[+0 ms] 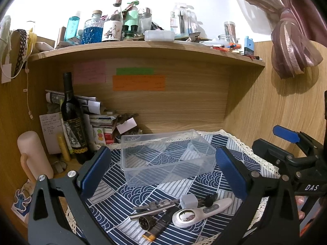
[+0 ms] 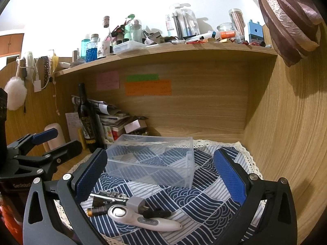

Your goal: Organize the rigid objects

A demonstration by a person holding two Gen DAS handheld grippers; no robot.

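Wood-panelled desk nook w/ a cluttered shelf (image 1: pixel 143 47) overhead; tabletop (image 2: pixel 67 167) covered by a blue-and-white patterned cloth (image 1: pixel 143 187).

Task items lie in a tight heap on the cloth at the near edge, in front of the clear plastic box (image 1: pixel 165 155): white handheld device (image 1: pixel 201 211) w/ round shiny face, grey plug adapter (image 1: pixel 189 201), keys (image 1: pixel 157 204), a metal rod, a black cylindrical piece and a black-and-orange stick (image 1: pixel 157 227). Several touch or overlap; exact stacking can't be told.

Left hand-held gripper (image 1: pixel 163 175): fingers wide apart, nothing between them, hovering over cloth btwn box and heap. Right hand-held gripper (image 2: pixel 161 179): also spread, empty, box ahead and heap just below-left.

Risks, as I judge them:
- Heap is tangled, so closing on one item prob. drags a neighbour (adapter prongs sit against the black piece; keys lie on the rod).
- White device is smooth and curved and may squirt out of a pinch near its tapered end.
- Box looks light; a bump on its rim could slide it on the cloth or ruck the cloth.
- Both grippers are close together, so collision is possible if both reach in.
- Wine bottle (image 1: pixel 72 122) stands left of the box; a wide swing could tip it.

Containers: clear box looks empty apart from a small moulded feature on its right wall; cloth pattern shows through. Lidded white tub (image 1: pixel 159 35) on shelf: contents not visible.
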